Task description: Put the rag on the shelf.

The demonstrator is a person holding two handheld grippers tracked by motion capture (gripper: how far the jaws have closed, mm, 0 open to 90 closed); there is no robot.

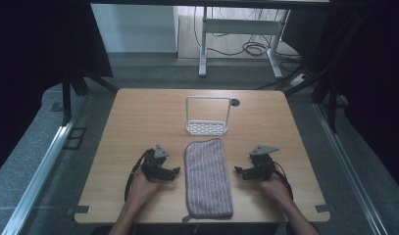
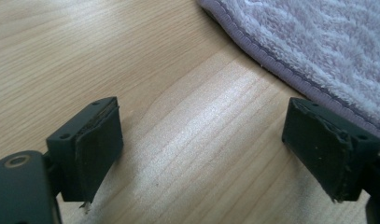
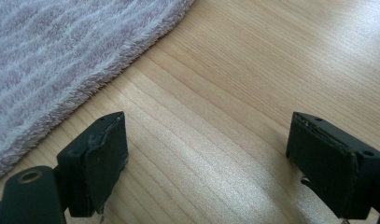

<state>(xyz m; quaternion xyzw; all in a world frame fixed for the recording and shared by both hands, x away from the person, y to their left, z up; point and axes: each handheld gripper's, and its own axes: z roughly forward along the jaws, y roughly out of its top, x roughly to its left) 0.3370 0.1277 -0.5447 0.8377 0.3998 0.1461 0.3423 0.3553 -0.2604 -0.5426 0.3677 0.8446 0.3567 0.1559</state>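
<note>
Dim, soft high view; gripper views brighter, with sheen on the table (image 2: 197, 135).

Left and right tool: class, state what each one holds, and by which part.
Nothing is held. The left tool and the right tool are both open over bare table, beside the towel.

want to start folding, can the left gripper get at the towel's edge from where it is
Probably yes. The left gripper sits open beside the towel, and bare table lies between its jaws and the towel's hem; nothing is in the way.
</note>
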